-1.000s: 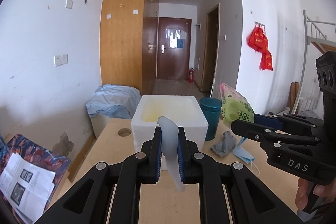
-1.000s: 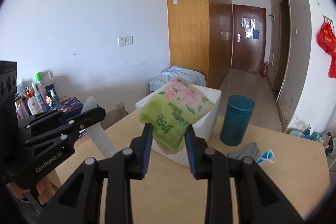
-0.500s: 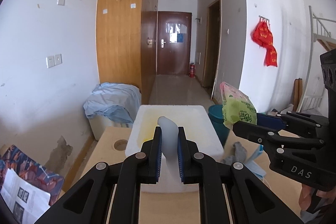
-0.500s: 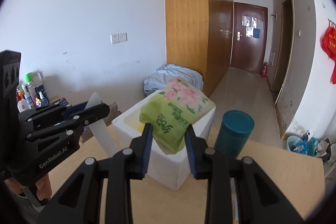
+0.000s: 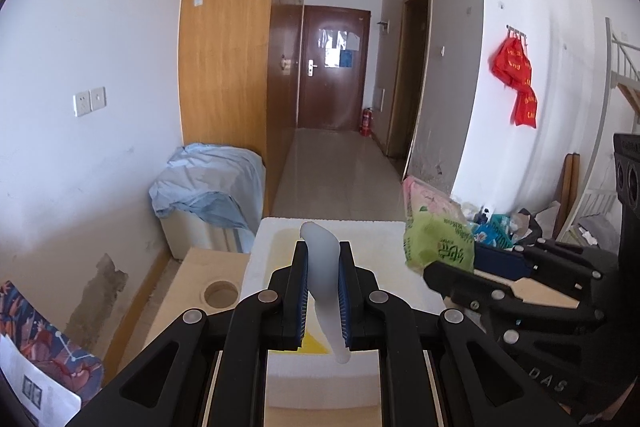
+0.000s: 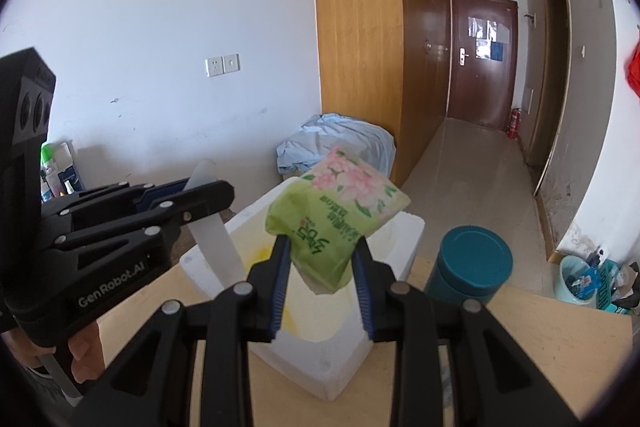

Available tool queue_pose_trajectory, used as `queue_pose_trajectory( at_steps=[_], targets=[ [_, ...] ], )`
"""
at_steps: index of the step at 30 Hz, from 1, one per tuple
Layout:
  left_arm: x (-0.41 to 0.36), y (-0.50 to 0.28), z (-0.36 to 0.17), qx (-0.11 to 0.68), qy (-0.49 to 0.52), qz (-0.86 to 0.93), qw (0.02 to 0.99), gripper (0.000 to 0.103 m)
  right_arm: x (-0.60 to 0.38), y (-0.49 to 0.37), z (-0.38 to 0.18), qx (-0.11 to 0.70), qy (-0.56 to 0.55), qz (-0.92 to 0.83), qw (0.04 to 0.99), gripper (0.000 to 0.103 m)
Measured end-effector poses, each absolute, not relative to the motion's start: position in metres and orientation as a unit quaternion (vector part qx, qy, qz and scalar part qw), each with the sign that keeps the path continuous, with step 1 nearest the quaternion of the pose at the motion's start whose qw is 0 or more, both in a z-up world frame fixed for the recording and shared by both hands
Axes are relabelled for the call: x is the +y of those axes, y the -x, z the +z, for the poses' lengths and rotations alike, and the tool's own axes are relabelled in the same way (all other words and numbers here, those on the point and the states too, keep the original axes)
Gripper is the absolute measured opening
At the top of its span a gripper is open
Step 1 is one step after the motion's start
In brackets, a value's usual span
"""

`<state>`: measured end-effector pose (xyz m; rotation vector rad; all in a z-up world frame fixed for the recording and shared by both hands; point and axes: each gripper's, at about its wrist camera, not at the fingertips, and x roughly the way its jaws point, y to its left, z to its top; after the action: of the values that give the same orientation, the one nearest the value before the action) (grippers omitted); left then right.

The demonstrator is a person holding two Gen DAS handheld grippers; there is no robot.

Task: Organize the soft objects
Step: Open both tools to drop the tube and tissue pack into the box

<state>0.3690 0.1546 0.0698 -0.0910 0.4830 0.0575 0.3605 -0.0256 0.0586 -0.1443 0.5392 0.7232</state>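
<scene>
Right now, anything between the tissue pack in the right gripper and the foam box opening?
Nothing visible. The green tissue pack, clamped in the right gripper, hangs over the open white foam box. The left gripper, shut on a translucent white strip, is off to the side. The teal canister stands outside the box.

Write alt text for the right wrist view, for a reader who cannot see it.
The right hand-held gripper holds a green tissue pack over an open white foam box on a wooden table. At left, the left hand-held gripper grips a pale, floppy strip above the box's near corner. A teal canister stands to the right of the box.
</scene>
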Motion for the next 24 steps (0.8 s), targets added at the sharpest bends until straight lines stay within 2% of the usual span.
queue_pose_trajectory(
  at_steps=[17, 19, 20, 24],
  targets=[
    [0.161, -0.408, 0.051, 0.268, 0.037, 0.017, 0.963, 0.014, -0.017, -0.385, 0.043, 0.291, 0.079, 0.344, 0.889, 0.035],
    [0.161, -0.411, 0.048, 0.269, 0.03, 0.023, 0.962, 0.019, -0.015, -0.382, 0.042, 0.292, 0.083, 0.347, 0.888, 0.035],
    [0.161, -0.411, 0.048, 0.268, 0.029, 0.028, 0.963, 0.027, -0.015, -0.381, 0.042, 0.291, 0.085, 0.348, 0.887, 0.035],
    [0.165, -0.41, 0.049, 0.266, 0.027, 0.042, 0.963, 0.034, -0.015, -0.381, 0.044, 0.289, 0.087, 0.35, 0.887, 0.035]
  ],
)
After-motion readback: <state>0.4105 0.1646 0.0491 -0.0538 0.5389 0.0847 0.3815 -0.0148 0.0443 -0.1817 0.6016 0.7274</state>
